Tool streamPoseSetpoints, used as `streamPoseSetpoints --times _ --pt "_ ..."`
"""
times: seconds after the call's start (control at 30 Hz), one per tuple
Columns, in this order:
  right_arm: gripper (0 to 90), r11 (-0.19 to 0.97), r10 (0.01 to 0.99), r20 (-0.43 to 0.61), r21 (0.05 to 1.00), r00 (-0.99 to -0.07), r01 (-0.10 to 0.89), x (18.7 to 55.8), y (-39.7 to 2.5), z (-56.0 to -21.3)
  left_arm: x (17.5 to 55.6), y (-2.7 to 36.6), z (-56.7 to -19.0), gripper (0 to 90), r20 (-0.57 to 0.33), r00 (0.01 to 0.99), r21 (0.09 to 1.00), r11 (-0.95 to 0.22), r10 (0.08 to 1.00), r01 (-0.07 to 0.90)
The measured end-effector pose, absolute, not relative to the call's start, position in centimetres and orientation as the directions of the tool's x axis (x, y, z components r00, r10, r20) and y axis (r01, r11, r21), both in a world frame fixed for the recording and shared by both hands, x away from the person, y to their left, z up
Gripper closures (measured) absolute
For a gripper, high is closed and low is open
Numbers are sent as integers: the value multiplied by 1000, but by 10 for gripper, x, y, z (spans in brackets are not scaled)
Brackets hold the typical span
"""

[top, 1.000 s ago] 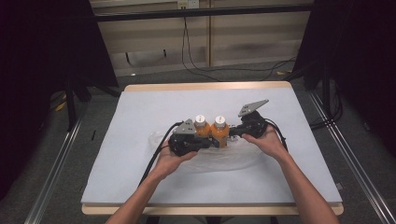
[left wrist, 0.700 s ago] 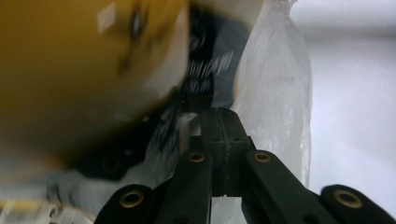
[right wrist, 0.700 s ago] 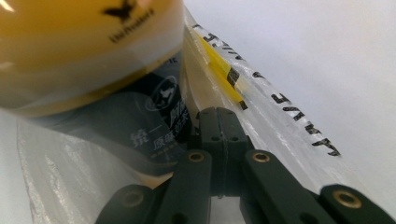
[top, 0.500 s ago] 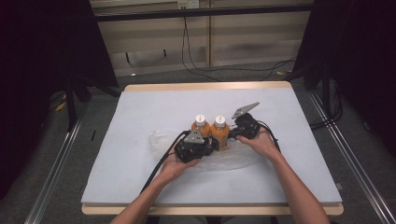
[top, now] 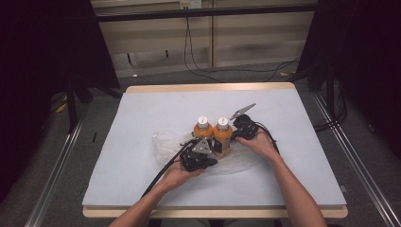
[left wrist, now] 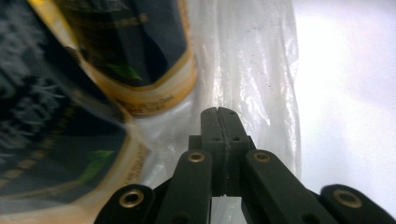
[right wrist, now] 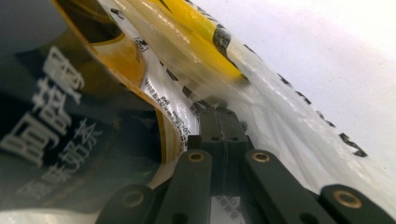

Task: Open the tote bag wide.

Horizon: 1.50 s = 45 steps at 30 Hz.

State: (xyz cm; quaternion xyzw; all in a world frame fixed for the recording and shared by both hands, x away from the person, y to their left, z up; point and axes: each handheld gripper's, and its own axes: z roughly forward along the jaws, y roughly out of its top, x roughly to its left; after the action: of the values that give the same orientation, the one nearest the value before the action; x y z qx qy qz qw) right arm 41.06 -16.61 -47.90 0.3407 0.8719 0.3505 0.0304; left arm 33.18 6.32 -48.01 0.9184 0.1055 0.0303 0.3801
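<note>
here the left hand-held gripper (left wrist: pixel 218 114) pinches the plastic bag (left wrist: pixel 252 60); the right hand-held gripper (right wrist: pixel 218 114) pinches it beside the bottles (top: pixel 213 135).

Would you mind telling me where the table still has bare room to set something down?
The table is bare across its far strip beyond the two bottles, and down its left and right sides. The near edge is free between the forearms. The middle is crowded: the plastic bag, the left tongs and the right tongs close around the bottles.

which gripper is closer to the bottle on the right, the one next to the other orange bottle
Right. The right gripper sits against the right-hand bottle, pinching the plastic bag beside it. The left gripper is just in front, below both bottles.
</note>
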Motion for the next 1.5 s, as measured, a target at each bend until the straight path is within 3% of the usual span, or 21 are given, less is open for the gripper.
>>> streamPoseSetpoints --times 0.2,0.4,0.6,1.5 --pt "900 503 627 210 626 -750 596 416 -166 -480 329 62 -481 900 -48 980 707 -687 193 170" --pt "900 535 642 166 603 -748 592 424 -156 -476 323 60 -481 900 -54 984 709 -687 170 157" --pt "900 494 640 203 629 -741 600 429 -159 -480 319 62 -482 900 -81 981 721 -670 174 178" --pt "900 447 725 152 637 -671 628 449 -145 -480 302 56 -480 900 -77 990 712 -689 116 136"
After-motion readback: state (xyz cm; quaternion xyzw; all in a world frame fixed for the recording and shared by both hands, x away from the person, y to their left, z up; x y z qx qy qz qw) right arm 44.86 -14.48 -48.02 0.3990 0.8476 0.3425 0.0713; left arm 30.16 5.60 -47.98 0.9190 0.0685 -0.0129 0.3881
